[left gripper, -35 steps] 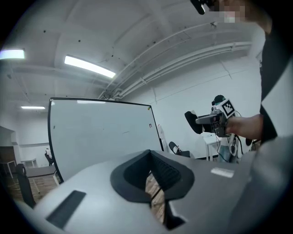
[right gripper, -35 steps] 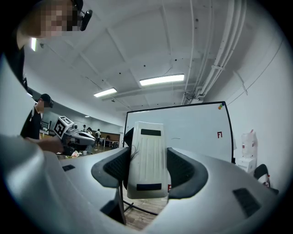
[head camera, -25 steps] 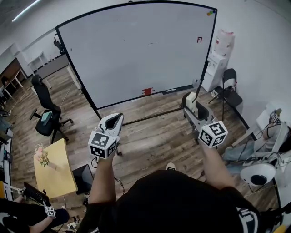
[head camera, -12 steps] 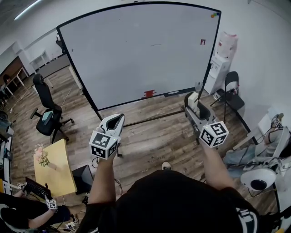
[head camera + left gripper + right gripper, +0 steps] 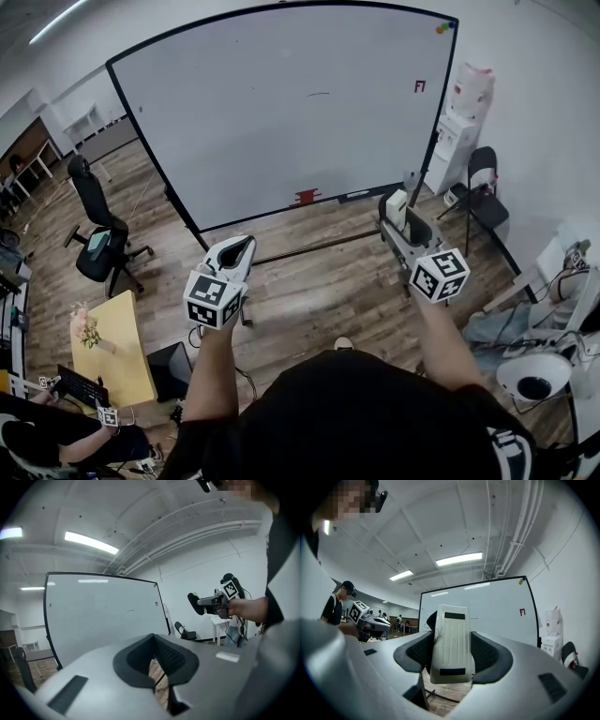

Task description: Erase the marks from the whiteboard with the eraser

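White eraser (image 5: pixel 451 641) is clamped upright in the right gripper (image 5: pixel 452 656), well apart from the whiteboard (image 5: pixel 281 112). Left gripper (image 5: pixel 157 660) is empty, its jaws all but together. Over the last second the board has spread slightly in head view, while the grippers have barely shifted. Stroke (image 5: pixel 319 94) and red mark (image 5: pixel 420 86) remain, so I judge the approach only just begun.

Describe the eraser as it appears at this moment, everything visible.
The eraser is a pale cream, plastic-looking block with a ribbed back, two dark rectangular patches and a dark pad showing behind. It stands upright, clamped at both sides by the right tongs, held in the air short of the whiteboard, touching nothing else.
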The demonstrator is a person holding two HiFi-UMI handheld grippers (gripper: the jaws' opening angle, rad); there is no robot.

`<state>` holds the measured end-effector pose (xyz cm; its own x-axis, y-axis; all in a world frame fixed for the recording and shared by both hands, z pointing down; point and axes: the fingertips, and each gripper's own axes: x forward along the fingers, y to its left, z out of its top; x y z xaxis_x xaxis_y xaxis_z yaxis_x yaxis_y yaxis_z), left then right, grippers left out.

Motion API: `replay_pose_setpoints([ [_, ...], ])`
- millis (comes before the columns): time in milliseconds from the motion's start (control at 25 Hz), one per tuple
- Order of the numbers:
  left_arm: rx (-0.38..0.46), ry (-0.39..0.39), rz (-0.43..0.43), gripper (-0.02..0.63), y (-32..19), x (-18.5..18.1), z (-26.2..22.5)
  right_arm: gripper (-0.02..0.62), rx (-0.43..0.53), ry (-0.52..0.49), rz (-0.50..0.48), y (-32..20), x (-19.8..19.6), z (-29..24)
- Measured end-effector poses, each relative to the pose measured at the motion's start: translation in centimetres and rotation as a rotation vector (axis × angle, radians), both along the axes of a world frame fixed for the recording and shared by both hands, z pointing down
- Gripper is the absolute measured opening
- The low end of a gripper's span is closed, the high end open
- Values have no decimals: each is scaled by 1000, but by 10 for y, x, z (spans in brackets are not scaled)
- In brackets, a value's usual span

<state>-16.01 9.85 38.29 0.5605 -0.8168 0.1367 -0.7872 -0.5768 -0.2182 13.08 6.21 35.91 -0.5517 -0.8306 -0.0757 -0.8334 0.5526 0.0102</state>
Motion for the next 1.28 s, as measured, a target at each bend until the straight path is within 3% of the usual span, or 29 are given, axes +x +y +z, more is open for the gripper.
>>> replay_pose_setpoints([
  [760,-29,-16,-14,10,-83,36,5,242,-40,4,-20,-88,33,15],
  [1280,-43,-15,-33,9,-124,37,17,241,-62,18,-34,-133,33,25],
])
